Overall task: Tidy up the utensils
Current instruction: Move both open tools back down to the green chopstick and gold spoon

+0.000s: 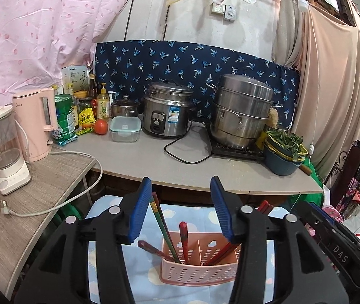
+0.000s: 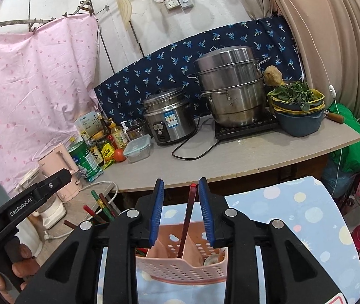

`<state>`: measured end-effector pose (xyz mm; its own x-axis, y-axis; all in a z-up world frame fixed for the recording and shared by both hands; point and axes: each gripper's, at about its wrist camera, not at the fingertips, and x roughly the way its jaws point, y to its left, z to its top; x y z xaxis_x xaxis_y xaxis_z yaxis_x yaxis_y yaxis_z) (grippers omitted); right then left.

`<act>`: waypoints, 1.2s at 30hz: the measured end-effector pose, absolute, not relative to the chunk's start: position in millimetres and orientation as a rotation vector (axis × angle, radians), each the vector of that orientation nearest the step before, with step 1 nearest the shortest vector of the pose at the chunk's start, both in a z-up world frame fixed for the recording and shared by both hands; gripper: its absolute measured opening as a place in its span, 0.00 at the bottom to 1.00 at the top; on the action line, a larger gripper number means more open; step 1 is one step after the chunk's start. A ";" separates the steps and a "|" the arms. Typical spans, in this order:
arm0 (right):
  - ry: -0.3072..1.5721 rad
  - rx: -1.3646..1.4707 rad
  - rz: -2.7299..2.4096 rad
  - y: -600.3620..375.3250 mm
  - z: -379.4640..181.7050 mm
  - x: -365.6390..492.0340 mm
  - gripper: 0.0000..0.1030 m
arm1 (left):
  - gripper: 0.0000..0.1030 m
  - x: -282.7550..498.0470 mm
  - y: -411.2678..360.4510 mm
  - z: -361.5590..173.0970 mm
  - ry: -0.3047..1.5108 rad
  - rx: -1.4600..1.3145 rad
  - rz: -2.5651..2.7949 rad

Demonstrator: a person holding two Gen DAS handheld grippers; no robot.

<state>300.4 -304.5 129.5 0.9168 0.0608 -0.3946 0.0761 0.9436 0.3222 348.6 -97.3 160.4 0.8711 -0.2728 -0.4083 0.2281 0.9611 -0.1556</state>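
Note:
A pink perforated utensil holder (image 1: 197, 271) stands on a blue dotted cloth (image 1: 119, 278), below both grippers; it also shows in the right wrist view (image 2: 180, 266). Several red and green chopsticks (image 1: 164, 230) lean in its compartments. My left gripper (image 1: 181, 190) is open and empty above the holder. My right gripper (image 2: 181, 190) is open around a single red chopstick (image 2: 187, 217) that stands in the holder; the blue pads do not touch it. More chopsticks (image 2: 101, 207) show behind the left gripper's body.
A grey counter (image 1: 154, 157) holds a rice cooker (image 1: 167, 111), steel steamer pot (image 1: 240, 111), blue bowl of greens (image 1: 283, 152), a plastic box (image 1: 125, 128), a tomato, bottles and a pink kettle (image 1: 34, 124). A blender (image 1: 5, 149) and loose cord sit at the left.

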 end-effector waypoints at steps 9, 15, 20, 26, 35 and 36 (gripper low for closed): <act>0.425 0.316 0.005 -295.4 129.2 278.7 0.27 | 0.45 329.7 -93.2 157.9 0.454 -0.067 -0.253; 0.440 0.297 0.027 -284.2 127.4 258.8 0.27 | 0.45 311.4 -92.2 154.6 0.469 -0.017 -0.226; 0.445 0.273 0.037 -273.4 126.2 237.5 0.27 | 0.45 295.4 -90.6 152.0 0.486 0.017 -0.212; 0.459 0.261 0.053 -263.4 121.8 209.9 0.27 | 0.45 273.8 -88.7 143.5 0.513 0.046 -0.200; 0.547 0.241 0.067 -245.2 80.6 149.7 0.27 | 0.50 226.3 -75.9 106.1 0.592 0.060 -0.212; 0.562 0.236 0.068 -243.1 74.7 142.9 0.27 | 0.50 221.1 -72.9 100.1 0.609 0.058 -0.217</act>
<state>142.9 -243.1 74.7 0.8449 0.1277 -0.5195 0.0009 0.9707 0.2401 221.1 -72.9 100.1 0.7985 -0.1849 -0.5729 0.2188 0.9757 -0.0100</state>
